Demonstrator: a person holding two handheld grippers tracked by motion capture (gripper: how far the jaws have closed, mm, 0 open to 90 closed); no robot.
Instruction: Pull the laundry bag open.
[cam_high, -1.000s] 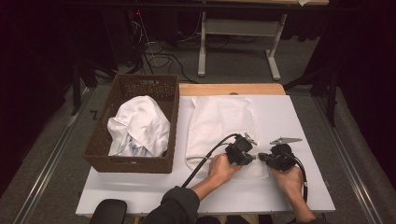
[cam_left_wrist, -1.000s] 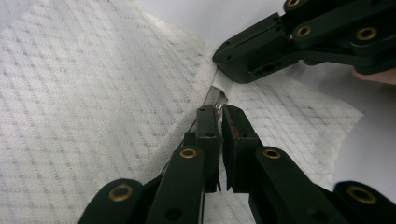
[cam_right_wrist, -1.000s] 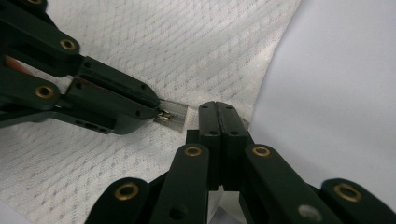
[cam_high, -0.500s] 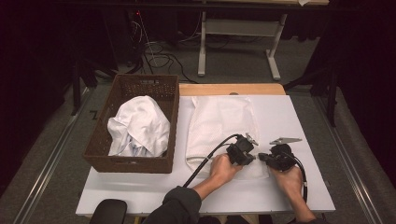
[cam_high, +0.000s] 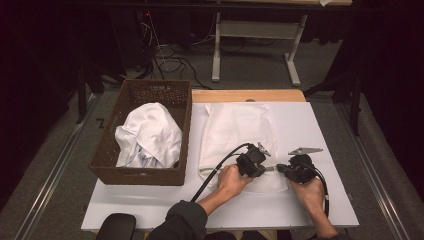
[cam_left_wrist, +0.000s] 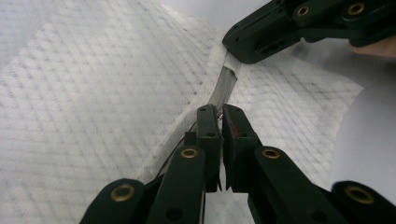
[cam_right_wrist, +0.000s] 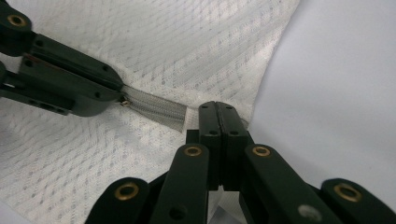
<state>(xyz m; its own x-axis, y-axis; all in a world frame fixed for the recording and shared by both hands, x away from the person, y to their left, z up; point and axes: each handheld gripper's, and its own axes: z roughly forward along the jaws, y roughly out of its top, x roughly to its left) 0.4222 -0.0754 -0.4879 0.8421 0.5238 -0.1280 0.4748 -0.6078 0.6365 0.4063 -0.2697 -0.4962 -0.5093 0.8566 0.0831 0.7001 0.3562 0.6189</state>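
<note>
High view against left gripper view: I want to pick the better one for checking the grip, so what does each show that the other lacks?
High view alone: the wicker basket with crumpled white cloth inside, the table, both hands and the floor.

Left gripper view alone: the mesh weave close up, and the left gripper shut on the zipper pull of the zipper strip.

Both: the white mesh bag and the right gripper clamped on its zipper end.

You see a white mesh bag (cam_high: 239, 132) with a faint diamond weave and a grey zipper (cam_right_wrist: 154, 108); your grippers are black with brass rivets; the basket (cam_high: 110, 150) is dark brown wicker; the table (cam_high: 320, 125) is white.
</note>
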